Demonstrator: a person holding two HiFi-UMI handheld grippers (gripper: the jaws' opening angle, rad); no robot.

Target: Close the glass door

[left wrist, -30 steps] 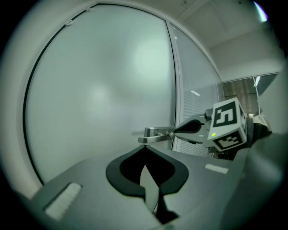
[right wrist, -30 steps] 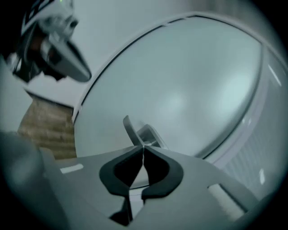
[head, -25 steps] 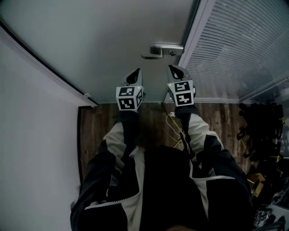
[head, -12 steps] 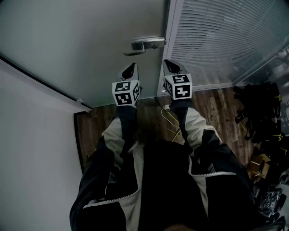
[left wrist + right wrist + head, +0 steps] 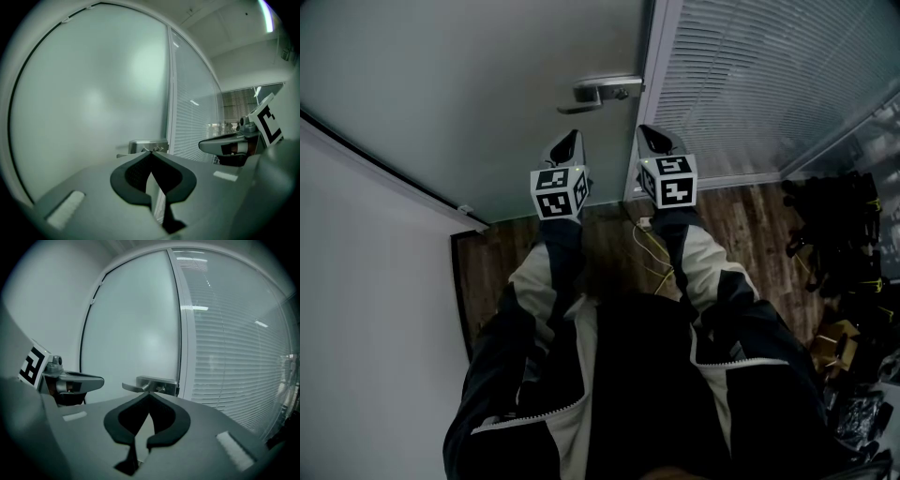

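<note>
The frosted glass door fills the upper left of the head view. Its handle-side edge lies along the light metal frame. Its silver lever handle sits by that edge and shows again as the handle and the handle just past each gripper's tips. My left gripper points at the door below the handle, shut and empty, as the left gripper shows. My right gripper is beside it near the frame, also shut on nothing, as the right gripper shows. Neither visibly touches the handle.
A glass panel with horizontal blinds stands right of the frame. A white wall closes the left side. On the wooden floor a yellow cable trails by my feet, and dark bags and gear are piled at the right.
Both grippers moved a little towards the door in the first half second, the right one rolling slightly. They have held still since. The handle sits further left in the head view.
</note>
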